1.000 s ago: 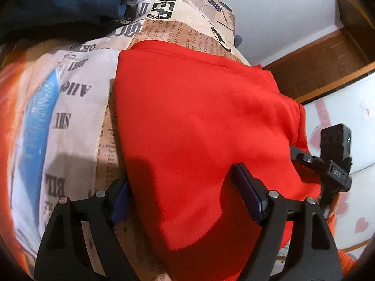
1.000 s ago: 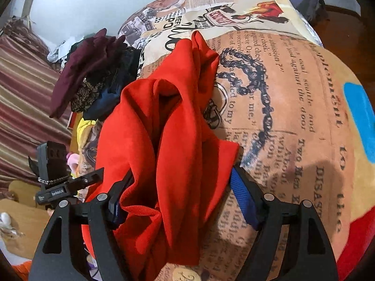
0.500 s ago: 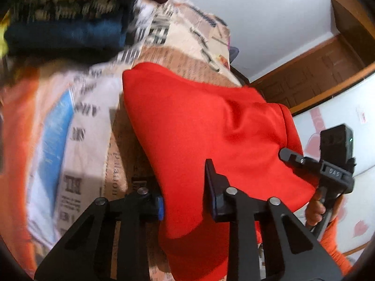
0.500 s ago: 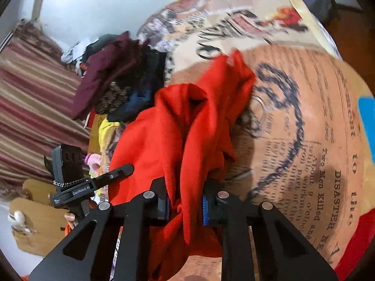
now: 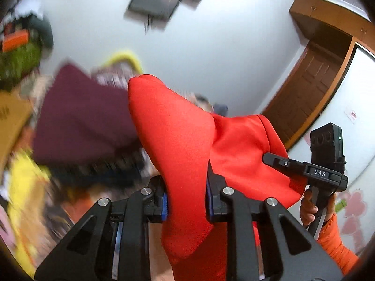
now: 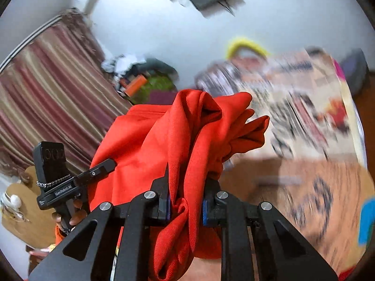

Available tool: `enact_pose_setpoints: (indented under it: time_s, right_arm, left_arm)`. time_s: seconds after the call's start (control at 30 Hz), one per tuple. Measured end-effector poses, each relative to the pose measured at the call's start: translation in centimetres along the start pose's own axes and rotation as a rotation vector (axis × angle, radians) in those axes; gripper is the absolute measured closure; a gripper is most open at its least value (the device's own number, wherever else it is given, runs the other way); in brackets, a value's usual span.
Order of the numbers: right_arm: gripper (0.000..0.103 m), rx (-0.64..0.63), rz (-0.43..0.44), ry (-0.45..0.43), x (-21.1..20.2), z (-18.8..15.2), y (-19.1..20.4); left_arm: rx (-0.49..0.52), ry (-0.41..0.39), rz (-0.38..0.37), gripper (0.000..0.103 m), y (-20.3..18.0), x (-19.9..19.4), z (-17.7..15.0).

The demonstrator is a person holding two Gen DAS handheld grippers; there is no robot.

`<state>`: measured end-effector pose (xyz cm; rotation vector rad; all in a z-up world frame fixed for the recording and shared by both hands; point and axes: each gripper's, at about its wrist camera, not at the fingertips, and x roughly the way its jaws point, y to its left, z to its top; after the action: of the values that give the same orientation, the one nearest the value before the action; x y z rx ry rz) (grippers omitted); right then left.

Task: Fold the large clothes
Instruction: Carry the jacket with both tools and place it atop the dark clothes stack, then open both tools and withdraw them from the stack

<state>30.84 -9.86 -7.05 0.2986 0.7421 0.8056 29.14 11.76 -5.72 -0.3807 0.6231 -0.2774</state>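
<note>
Left claw (image 5: pixel 186 197): clenched on a thick fold of the red garment (image 5: pixel 178 140). Its jaws have just been closing, with the cloth between them; both blue pads press into the fabric from either side. Cloth rises from the pinch to a rounded peak above the claw and hangs below it out of the bottom of the view.

Right claw (image 6: pixel 185 205): clenched on a bunched, twisted edge of the same red garment (image 6: pixel 187 140). Its jaws have also just been closing on the cloth; folds gather between the pads, stand up in a crumpled crest above them and trail down below.

Garment location: held up off the bed between the two claws, spanning from one to the other. In the left wrist view the red cloth runs rightward to the right claw (image 5: pixel 271 158), gripped by a hand (image 5: pixel 309 207) with an orange sleeve (image 5: pixel 335 241). In the right wrist view the cloth runs leftward to the left claw (image 6: pixel 110 164).

Surroundings: bed cover printed with newspaper text (image 6: pixel 304 140) below and right of the garment, blurred. Maroon cloth (image 5: pixel 79 119) in a pile of clothes behind the garment, blurred. Striped curtain (image 6: pixel 46 89) at left of the right view. Wooden door (image 5: pixel 307 93) at right of the left view
</note>
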Motion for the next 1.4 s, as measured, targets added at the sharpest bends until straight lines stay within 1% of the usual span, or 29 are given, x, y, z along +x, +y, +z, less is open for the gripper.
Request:
enact_pose_setpoints:
  time_s: [0.1, 0.13, 0.17, 0.27, 0.3, 0.33, 0.37, 0.43, 0.47, 0.5, 0.53, 0.57, 0.63, 0.67, 0.7, 0.73, 0.77, 0.8, 0.9, 0.97, 1.03, 1.13, 1.2, 1.23, 1.3, 1.37, 1.4]
  right_arm:
    - [0.087, -0.042, 0.034, -0.049, 2.0, 2.8, 2.1]
    - [0.087, -0.054, 0.047, -0.064, 3.4, 4.1, 2.9]
    - [0.087, -0.060, 0.053, -0.071, 4.1, 4.8, 3.2]
    - [0.087, -0.072, 0.069, -0.084, 8.5, 7.6, 4.2]
    - [0.087, -0.074, 0.072, -0.084, 9.5, 8.0, 4.3]
    - [0.087, -0.074, 0.072, -0.082, 11.5, 8.8, 4.3]
    - [0.087, -0.074, 0.074, -0.080, 12.2, 8.9, 4.0]
    - [0.087, -0.069, 0.067, -0.065, 15.2, 9.4, 3.6]
    - [0.087, -0.073, 0.045, -0.053, 17.3, 9.3, 3.2]
    - [0.087, -0.075, 0.030, -0.043, 18.3, 9.1, 3.0]
    - [0.087, -0.072, 0.002, -0.019, 20.2, 8.5, 2.5]
    - [0.087, -0.064, -0.020, 0.000, 21.3, 8.1, 2.0]
    - [0.087, -0.048, -0.058, 0.024, 23.3, 7.0, 1.1]
    - [0.087, -0.049, -0.074, 0.028, 23.7, 6.7, 0.9]
    - [0.086, -0.063, -0.091, 0.033, 24.0, 6.5, 0.7]
    - [0.086, -0.083, -0.104, 0.034, 24.1, 6.3, 0.7]
    - [0.084, -0.102, -0.118, 0.034, 24.1, 6.2, 0.7]
    - [0.081, -0.124, -0.146, 0.037, 23.9, 6.1, 1.0]
    - [0.073, -0.177, -0.223, 0.052, 22.6, 5.7, 1.8]
    - [0.068, -0.203, -0.268, 0.036, 20.7, 5.2, 2.7]
    - [0.068, -0.197, -0.272, 0.025, 19.2, 5.0, 3.2]
    - [0.068, -0.181, -0.257, -0.001, 15.3, 4.6, 4.8]
    - [0.068, -0.205, -0.256, -0.007, 13.2, 4.3, 6.3]
    - [0.068, -0.227, -0.243, -0.016, 11.6, 4.0, 7.3]
    - [0.068, -0.265, -0.229, -0.056, 9.1, 3.4, 9.3]
    - [0.067, -0.318, -0.220, -0.127, 5.6, 2.4, 11.9]
    - [0.066, -0.335, -0.214, -0.153, 4.4, 1.8, 12.9]
  left_arm:
    - [0.027, -0.091, 0.057, 0.080, 1.3, -1.6, 3.7]
    - [0.036, -0.122, 0.082, 0.080, 1.9, -2.1, 5.1]
    - [0.043, -0.141, 0.106, 0.080, 2.7, -1.9, 6.2]
    - [0.050, -0.177, 0.163, 0.080, 5.1, -1.5, 9.2]
    - [0.045, -0.179, 0.176, 0.080, 6.0, -1.2, 10.0]
    - [0.037, -0.177, 0.191, 0.080, 7.4, -0.5, 11.0]
    - [0.032, -0.176, 0.204, 0.080, 8.3, 0.0, 11.4]
    - [0.014, -0.157, 0.244, 0.080, 11.6, 1.9, 12.4]
    - [0.012, -0.147, 0.256, 0.080, 12.7, 2.5, 12.3]
    - [0.008, -0.130, 0.292, 0.079, 14.3, 3.9, 12.2]
    - [0.017, -0.110, 0.325, 0.078, 15.4, 5.1, 11.9]
    - [0.042, -0.058, 0.382, 0.077, 16.8, 7.1, 11.3]
    - [0.049, 0.029, 0.451, 0.074, 18.9, 10.2, 9.9]
    - [0.037, 0.047, 0.461, 0.067, 19.9, 10.8, 9.2]
    - [0.020, 0.046, 0.459, 0.059, 20.6, 10.9, 8.9]
    - [-0.005, 0.031, 0.458, 0.055, 21.2, 10.7, 8.7]
    - [-0.022, 0.018, 0.465, 0.046, 21.4, 10.4, 8.6]
    - [-0.035, 0.003, 0.479, 0.039, 21.7, 10.0, 8.5]
    - [-0.013, -0.016, 0.522, 0.038, 20.9, 8.4, 8.4]
    - [0.003, -0.018, 0.558, 0.038, 19.9, 7.5, 8.1]
    - [0.044, -0.023, 0.586, 0.038, 18.2, 6.1, 7.6]
    - [0.112, -0.025, 0.613, 0.038, 15.4, 4.1, 6.9]
    - [0.165, -0.036, 0.662, 0.038, 13.1, 2.4, 6.1]
    - [0.186, -0.048, 0.666, 0.038, 11.8, 1.2, 5.6]
    - [0.203, -0.086, 0.641, 0.038, 9.9, -1.0, 5.1]
    - [0.216, -0.133, 0.624, 0.038, 7.7, -3.5, 4.4]
    - [0.224, -0.163, 0.613, 0.038, 6.3, -5.0, 4.0]
